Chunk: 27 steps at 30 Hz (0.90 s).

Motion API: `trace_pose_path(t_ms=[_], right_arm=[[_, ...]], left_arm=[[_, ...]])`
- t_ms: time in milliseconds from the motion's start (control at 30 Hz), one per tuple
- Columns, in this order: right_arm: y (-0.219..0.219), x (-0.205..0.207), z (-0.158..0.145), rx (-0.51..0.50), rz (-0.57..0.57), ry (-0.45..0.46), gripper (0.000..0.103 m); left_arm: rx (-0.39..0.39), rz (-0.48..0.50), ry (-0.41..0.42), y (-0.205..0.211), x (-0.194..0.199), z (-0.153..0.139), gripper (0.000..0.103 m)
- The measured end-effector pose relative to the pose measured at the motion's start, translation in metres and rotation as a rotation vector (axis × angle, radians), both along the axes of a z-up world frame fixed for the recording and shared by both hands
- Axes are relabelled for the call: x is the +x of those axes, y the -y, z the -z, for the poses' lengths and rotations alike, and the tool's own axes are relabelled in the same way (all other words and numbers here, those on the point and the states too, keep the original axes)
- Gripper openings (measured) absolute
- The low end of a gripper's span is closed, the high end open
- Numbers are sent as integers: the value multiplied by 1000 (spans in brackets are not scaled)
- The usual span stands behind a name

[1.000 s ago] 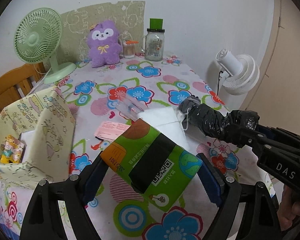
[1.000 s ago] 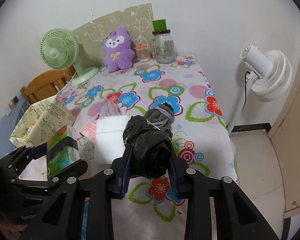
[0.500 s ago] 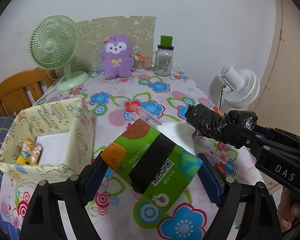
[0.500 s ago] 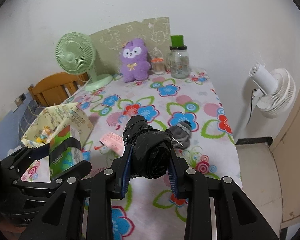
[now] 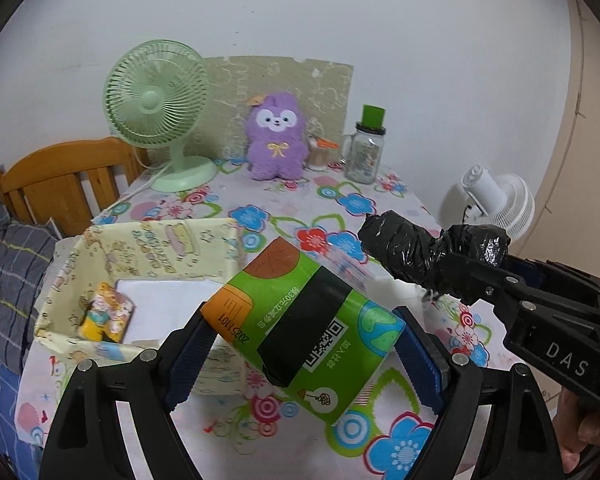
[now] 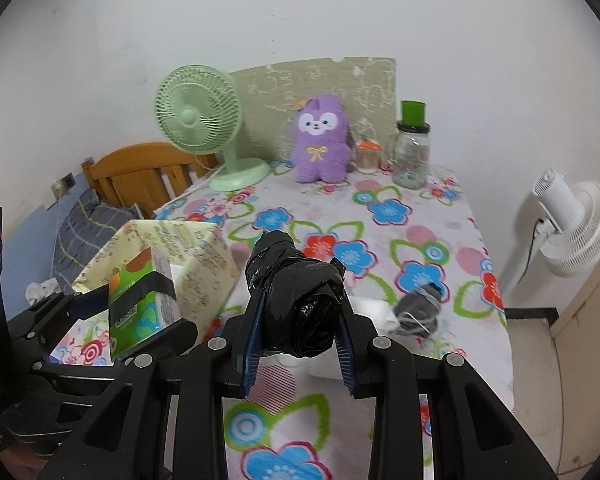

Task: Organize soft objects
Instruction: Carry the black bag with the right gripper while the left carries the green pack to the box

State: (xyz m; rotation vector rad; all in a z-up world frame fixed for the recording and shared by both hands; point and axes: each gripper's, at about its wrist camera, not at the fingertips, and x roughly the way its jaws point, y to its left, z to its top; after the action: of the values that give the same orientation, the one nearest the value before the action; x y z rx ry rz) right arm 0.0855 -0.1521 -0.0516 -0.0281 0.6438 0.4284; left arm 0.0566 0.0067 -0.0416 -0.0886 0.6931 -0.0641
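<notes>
My left gripper [image 5: 304, 340] is shut on a green tissue pack [image 5: 284, 292] and holds it tilted above the flowered tablecloth, just right of a yellow patterned fabric box [image 5: 100, 248]. In the right wrist view the same pack [image 6: 140, 300] hangs by the box [image 6: 204, 256]. My right gripper [image 6: 300, 308] is shut on a black plastic-wrapped bundle [image 6: 296, 280], also lifted off the table. From the left wrist view that bundle [image 5: 412, 252] sticks out to the left of the right gripper's fingers. A grey rolled sock [image 6: 418, 308] and a white pack [image 6: 364, 308] lie on the cloth.
The box holds a small colourful pack [image 5: 104, 316] and a white item [image 5: 168, 296]. At the back stand a purple plush [image 5: 274, 140], a green fan [image 5: 156, 100] and a glass jar [image 5: 366, 152]. A wooden chair [image 5: 60, 176] is left, a white fan [image 5: 496, 204] right.
Both grippers have risen and drawn back from the table with their loads. The yellow box now shows its inside in the left wrist view. The grey sock stays on the cloth.
</notes>
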Motion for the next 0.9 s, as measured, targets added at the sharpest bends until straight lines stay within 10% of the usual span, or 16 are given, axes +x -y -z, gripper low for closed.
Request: trace_pose_path(t_ms=[900], right_arm=[[-149, 10, -29, -74, -202, 61, 35]], left_arm=[[-73, -225, 51, -131, -1, -6, 88]])
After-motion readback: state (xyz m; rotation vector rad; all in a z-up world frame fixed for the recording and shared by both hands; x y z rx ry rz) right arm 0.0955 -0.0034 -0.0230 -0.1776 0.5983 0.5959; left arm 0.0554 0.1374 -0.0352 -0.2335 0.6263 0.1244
